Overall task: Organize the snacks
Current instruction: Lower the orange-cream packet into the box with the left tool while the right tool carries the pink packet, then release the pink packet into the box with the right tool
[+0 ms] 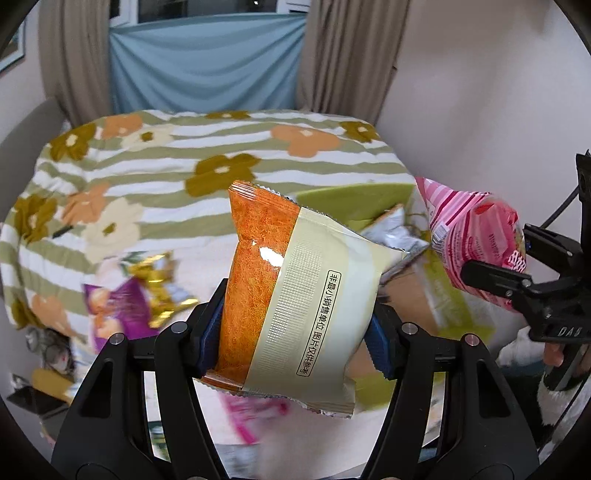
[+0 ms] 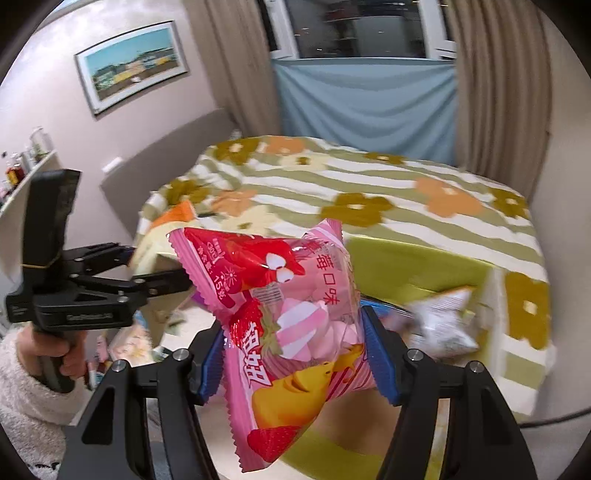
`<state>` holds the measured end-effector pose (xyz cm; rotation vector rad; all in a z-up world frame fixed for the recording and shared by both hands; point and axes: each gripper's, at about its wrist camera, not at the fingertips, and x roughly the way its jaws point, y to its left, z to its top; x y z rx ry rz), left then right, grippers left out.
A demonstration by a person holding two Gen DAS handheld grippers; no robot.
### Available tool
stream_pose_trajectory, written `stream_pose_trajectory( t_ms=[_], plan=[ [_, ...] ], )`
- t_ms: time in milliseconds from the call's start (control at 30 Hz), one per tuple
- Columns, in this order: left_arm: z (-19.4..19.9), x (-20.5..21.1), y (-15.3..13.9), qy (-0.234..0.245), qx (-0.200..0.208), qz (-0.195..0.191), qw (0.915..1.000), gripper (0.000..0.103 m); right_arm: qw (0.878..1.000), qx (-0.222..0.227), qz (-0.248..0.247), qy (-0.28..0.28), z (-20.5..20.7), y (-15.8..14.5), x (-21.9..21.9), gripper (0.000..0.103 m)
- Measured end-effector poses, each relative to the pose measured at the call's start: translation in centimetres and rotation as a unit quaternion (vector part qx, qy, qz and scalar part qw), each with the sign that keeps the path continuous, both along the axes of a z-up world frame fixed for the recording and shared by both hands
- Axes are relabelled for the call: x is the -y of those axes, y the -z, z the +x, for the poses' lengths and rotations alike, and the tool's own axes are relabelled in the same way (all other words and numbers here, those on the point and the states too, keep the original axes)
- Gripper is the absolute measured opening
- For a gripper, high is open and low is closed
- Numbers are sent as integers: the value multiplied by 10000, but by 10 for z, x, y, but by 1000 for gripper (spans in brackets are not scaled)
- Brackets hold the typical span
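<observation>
two grippers grip snacks: left gripper orange packet, right gripper pink bag.

Bed w/ green-white striped floral quilt mid-room; behind bed: blue cloth under window, beige curtains both sides; framed landscape picture on wall left of bed.

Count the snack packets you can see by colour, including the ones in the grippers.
Orange and cream packet: 1, held in the left gripper
Pink packet: 1, held in the right gripper
Purple and gold packet: 1
Silver packet: 1
Total: 4
</observation>
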<state>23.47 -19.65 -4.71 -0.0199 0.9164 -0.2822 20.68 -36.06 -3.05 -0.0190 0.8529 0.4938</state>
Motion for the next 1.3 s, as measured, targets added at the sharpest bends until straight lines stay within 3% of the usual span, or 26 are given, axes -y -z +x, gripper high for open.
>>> stream_pose_trajectory(
  t_ms=[233, 433, 533, 600, 633, 700, 833, 967, 1300],
  plan=[
    [20, 88, 37, 209, -457, 57, 9987, 61, 9988, -204, -202, 397, 2, 13, 65, 62],
    [21, 123, 79, 263, -891, 247, 9954, 61, 9981, -343, -67, 499, 2, 22, 92, 62],
    [20, 125, 90, 237, -942, 248, 9950, 67, 9973, -410, -6, 607, 2, 27, 97, 62],
    [19, 124, 93, 182, -906, 340, 9951, 97, 9972, -412, 10, 628, 3, 29, 98, 62],
    [16, 121, 91, 123, -847, 289, 9959, 101, 9971, -412, 8, 638, 2, 30, 98, 62],
    [12, 110, 86, 43, -764, 154, 9969, 101, 9969, -417, -27, 662, 1, 31, 97, 62],
    [5, 92, 76, -151, -565, 357, 9976, 102, 9971, -376, -56, 656, -1, 28, 92, 62],
    [1, 68, 68, -372, -521, 100, 9979, 102, 9964, -404, -219, 715, 4, 36, 82, 63],
    [-10, 43, 71, -647, -598, 161, 9960, 102, 9926, -614, -782, 699, 15, 79, 51, 63]
  ],
)
